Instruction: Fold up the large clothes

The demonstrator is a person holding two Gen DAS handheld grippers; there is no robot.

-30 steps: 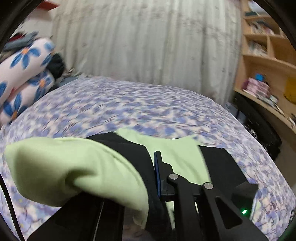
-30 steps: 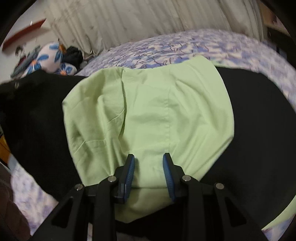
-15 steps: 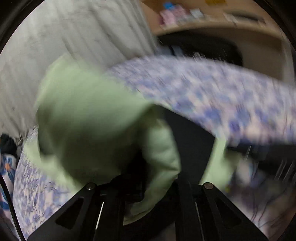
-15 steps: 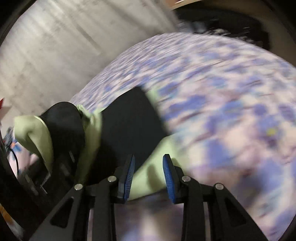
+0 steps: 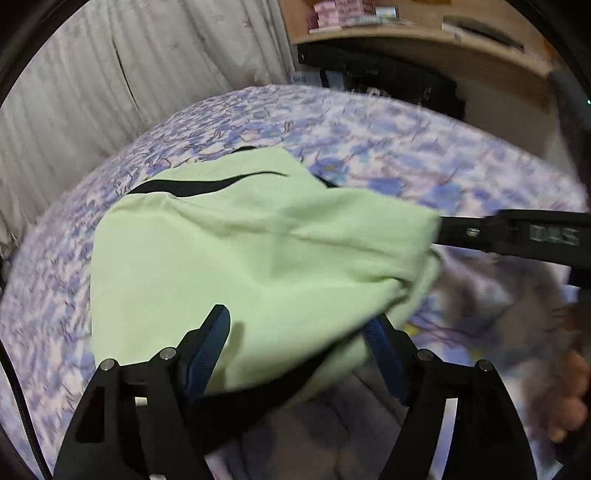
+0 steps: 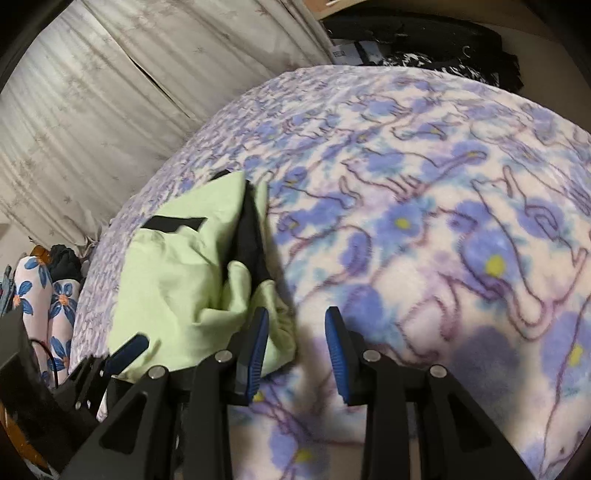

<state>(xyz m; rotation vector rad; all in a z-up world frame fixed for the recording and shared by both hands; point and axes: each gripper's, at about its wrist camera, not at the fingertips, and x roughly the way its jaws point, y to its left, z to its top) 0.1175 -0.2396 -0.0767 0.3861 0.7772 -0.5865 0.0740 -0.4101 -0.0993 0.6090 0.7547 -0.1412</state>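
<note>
Purple-and-blue flowered bedding [image 6: 424, 192] covers the bed, and on it lies the garment [image 5: 258, 258], a pale green piece with black panels showing as a thin curved strip near its far edge and a black band along its near hem. It is gathered into a compact, bulky bundle with soft creases across the top; in the right wrist view the garment [image 6: 177, 280] sits left of centre, a black layer exposed along its right fold. The left gripper [image 5: 299, 332] stands wide, its blue pads on either side of the bundle's near edge, clamping nothing. The right gripper [image 6: 295, 332] is also spread apart, just beside the bundle's right corner, over bare bedding. Pale curtains [image 6: 110, 92] hang behind the bed; flowered pillows [image 6: 40, 295] lie at far left, wooden shelves [image 5: 406, 29] stand beyond.
</note>
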